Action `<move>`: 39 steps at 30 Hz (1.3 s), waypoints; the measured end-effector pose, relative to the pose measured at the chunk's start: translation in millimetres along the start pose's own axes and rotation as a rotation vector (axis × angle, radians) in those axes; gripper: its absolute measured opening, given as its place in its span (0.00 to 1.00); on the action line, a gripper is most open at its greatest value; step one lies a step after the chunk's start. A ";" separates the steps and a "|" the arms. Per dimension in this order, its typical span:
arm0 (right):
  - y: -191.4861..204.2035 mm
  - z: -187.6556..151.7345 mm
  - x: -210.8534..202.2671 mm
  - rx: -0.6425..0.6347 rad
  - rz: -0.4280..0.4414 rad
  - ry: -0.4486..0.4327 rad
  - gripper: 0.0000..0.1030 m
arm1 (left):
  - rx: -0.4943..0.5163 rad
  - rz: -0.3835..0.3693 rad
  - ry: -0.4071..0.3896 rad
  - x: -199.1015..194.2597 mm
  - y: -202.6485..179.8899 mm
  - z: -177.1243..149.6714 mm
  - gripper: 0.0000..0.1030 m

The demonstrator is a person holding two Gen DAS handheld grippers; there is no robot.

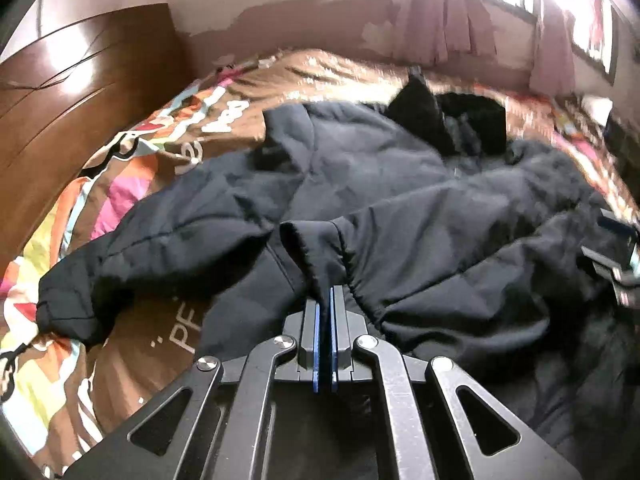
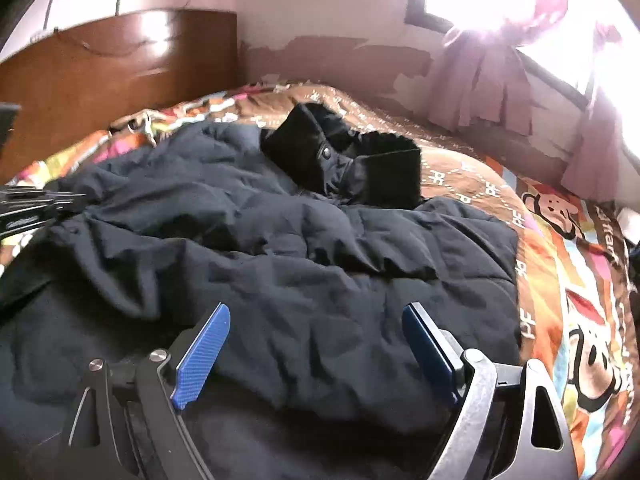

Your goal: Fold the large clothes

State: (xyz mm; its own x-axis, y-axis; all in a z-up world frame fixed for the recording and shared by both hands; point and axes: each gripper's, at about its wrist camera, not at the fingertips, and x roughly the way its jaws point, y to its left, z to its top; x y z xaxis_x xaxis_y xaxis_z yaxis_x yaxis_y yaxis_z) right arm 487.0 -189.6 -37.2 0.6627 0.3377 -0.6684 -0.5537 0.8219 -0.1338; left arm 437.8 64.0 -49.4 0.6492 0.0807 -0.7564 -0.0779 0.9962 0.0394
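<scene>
One gripper [image 1: 325, 294] pinches jacket [image 1: 400, 208] cuff; other [image 2: 316, 320] wide, empty.

The bed cover [image 2: 560, 280] has letters on it. In the right wrist view, small white "PF" marks run in rows on the brown part, near a cartoon monkey face [image 2: 554, 208]. In the left wrist view, bigger white letters near the bottom [image 1: 182, 338] look like "PE" or "PF", with the rest hidden under the dark coat [image 1: 360, 208]. Other white words further up are too blurry to read.
</scene>
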 end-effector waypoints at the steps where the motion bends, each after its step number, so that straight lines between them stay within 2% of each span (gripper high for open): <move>1: 1.5 3.1 10.4 0.002 0.009 0.024 0.85 | 0.002 0.004 0.012 3.7 -0.7 -1.2 0.02; 4: -4.1 11.1 43.4 0.110 0.111 0.106 0.85 | -0.003 0.007 0.029 9.7 1.0 -3.6 0.03; 5: -6.3 12.3 51.2 0.149 0.143 0.127 0.88 | 0.002 0.010 0.030 11.0 0.3 -4.5 0.04; 6: -8.4 12.8 60.9 0.184 0.166 0.157 0.96 | 0.005 0.012 0.029 12.1 0.6 -5.3 0.04; 7: -9.1 12.7 69.8 0.198 0.187 0.185 1.00 | 0.004 0.009 0.028 13.9 0.4 -6.2 0.05; 9: -3.8 8.4 83.5 0.161 0.176 0.218 1.00 | -0.009 -0.004 0.034 18.1 4.4 -7.3 0.06; 11: 2.5 0.9 87.8 0.109 0.162 0.190 1.00 | -0.043 -0.032 0.040 20.9 10.0 -8.1 0.09; 15: 5.2 -8.4 87.7 0.102 0.150 0.158 1.00 | -0.114 -0.102 0.029 17.8 22.4 -9.3 0.09; 19: 5.6 -10.9 82.6 0.096 0.145 0.133 1.00 | -0.249 -0.200 0.002 7.3 43.5 -10.8 0.14; 21: 7.5 -12.6 79.3 0.086 0.132 0.117 1.00 | -0.308 -0.220 -0.037 -3.9 54.1 -11.4 0.22; 23: 8.7 -15.7 76.1 0.082 0.130 0.089 1.00 | -0.371 -0.248 -0.075 -14.9 67.6 -12.1 0.44; 26: 7.8 -16.7 75.7 0.091 0.138 0.079 1.00 | -0.459 -0.260 -0.096 -23.0 88.7 -13.3 0.61; 28: 8.6 -16.2 75.1 0.090 0.137 0.075 1.00 | -0.497 -0.253 -0.076 -23.3 100.5 -15.0 0.63; 30: 10.1 -17.0 73.3 0.086 0.129 0.065 1.00 | -0.534 -0.214 -0.055 -24.0 111.4 -20.1 0.64; 32: 10.0 -21.9 69.3 0.089 0.125 0.027 1.00 | -0.567 -0.183 -0.042 -24.8 119.3 -28.0 0.75; 34: 12.2 -27.4 64.9 0.084 0.102 -0.009 1.00 | -0.593 -0.172 -0.032 -24.2 127.6 -32.7 0.76; 39: 18.8 -19.3 68.3 0.054 0.051 0.045 1.00 | -0.678 -0.163 -0.038 -23.1 159.9 -35.4 0.76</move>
State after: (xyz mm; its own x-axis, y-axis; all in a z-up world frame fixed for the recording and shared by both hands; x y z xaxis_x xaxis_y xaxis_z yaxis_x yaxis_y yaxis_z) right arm 512.1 -160.0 -99.5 0.6102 0.3597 -0.7059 -0.5575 0.8280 -0.0600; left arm 383.5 220.3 -48.8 0.7181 -0.0548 -0.6938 -0.4238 0.7563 -0.4984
